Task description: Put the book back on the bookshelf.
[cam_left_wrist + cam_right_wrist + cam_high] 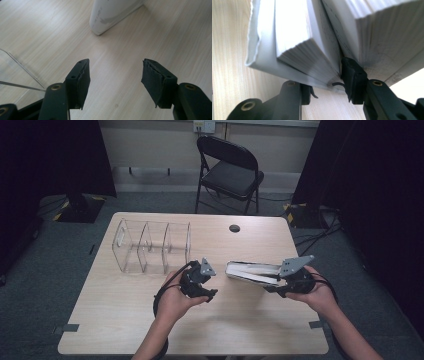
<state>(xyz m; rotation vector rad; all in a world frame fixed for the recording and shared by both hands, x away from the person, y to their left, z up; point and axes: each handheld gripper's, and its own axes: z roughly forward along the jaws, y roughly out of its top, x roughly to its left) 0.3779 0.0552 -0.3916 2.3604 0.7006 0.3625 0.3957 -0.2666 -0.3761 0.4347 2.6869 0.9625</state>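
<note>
High view, table: a pale wooden table [125, 320] is standing on grey carpet; a black folding chair [227, 170] is sitting beyond its far edge
High view, organiser: a clear plastic organiser [150, 247] with three compartments is lying on the left half of the table, nothing lying inside it
High view, book: a white book [250, 271] is lying partly open at centre right, its far end pointing towards the left gripper
High view, left gripper: the left gripper [202, 282] is hovering between the organiser and the book, near both, touching neither
High view, right gripper: the right gripper [280, 279] is meeting the near end of the book
Left gripper view, jaws: the two black jaws are standing wide apart, gripping nothing; bare table is showing between them; the book's white corner [110, 15] is lying ahead; the organiser's clear wall [17, 72] is showing at left
Right gripper view, jaws: the jaws are pinching a block of the book's pages [312, 50]; one jaw is sitting under the lower cover, the other is wedging into the gap between the pages; the upper block of pages is lifting away at right
</note>
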